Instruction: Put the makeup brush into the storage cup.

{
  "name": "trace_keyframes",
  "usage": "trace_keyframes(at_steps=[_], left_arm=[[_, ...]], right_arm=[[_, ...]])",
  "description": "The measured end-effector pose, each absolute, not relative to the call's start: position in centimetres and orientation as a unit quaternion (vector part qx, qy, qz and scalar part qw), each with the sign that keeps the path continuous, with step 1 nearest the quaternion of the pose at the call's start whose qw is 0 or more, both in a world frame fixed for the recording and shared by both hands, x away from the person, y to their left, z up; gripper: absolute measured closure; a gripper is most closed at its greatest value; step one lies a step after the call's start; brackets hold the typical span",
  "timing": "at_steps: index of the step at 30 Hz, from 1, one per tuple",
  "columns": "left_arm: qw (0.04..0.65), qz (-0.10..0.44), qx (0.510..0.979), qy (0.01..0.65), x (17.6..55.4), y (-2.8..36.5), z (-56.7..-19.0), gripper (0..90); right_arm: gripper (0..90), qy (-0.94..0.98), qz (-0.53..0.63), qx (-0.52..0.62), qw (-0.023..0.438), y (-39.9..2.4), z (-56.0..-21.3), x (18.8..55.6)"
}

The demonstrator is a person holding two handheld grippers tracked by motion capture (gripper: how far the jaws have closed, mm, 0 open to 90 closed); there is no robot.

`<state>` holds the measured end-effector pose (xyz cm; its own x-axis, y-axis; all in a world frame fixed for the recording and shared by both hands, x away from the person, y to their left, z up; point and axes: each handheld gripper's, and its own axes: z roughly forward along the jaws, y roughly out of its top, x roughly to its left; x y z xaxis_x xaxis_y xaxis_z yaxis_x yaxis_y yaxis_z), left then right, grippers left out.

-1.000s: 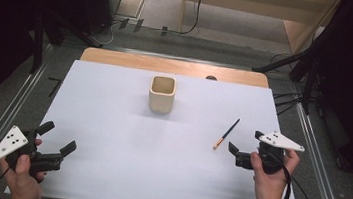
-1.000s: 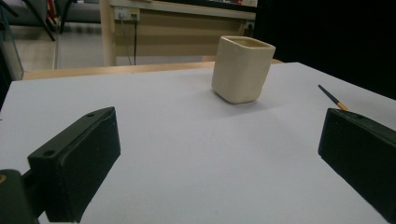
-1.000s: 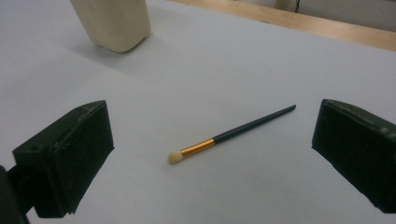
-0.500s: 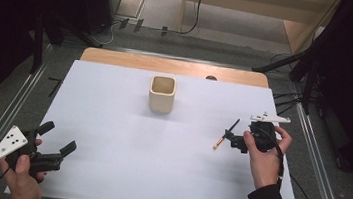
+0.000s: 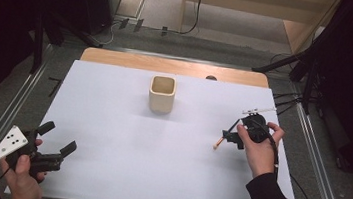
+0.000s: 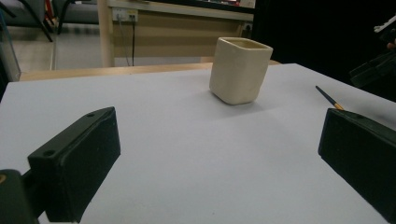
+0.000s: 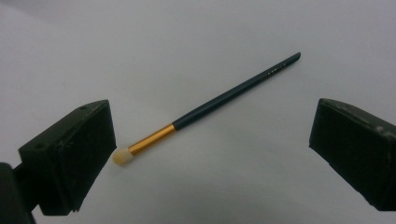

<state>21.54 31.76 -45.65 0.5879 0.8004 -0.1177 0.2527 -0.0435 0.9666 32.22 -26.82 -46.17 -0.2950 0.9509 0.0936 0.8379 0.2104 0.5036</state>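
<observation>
A thin brush (image 7: 210,109) with a dark handle, gold ferrule and pale tip lies flat on the white table. My right gripper (image 7: 212,140) hovers just above it, open, with a jaw on either side and not touching it. From above, the right gripper (image 5: 228,134) covers most of the brush (image 5: 218,144) at the table's right. A cream square cup (image 5: 162,94) stands upright at the centre back, also ahead in the left gripper view (image 6: 239,70). My left gripper (image 5: 58,136) rests open and holding nothing at the front left corner.
The white table sheet (image 5: 123,154) ends in a wooden strip (image 5: 173,67) at the back. Metal rails (image 5: 314,160) run along both sides. Dark stands and cables sit on the floor beyond.
The right hand has carried its gripper forward and left, from beside the brush to straddling it. The left gripper, cup and brush have stayed still.
</observation>
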Motion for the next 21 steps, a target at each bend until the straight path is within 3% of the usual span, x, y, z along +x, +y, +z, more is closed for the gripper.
trace_keyframes(at_steps=[21], left_arm=[[0.575, 0.235, 0.682, 0.387, 21.5, 31.6, -45.7, 0.0]], right_arm=[[1.5, 0.788, 0.119, 0.602, 0.046, -24.6, -47.7, 35.8]])
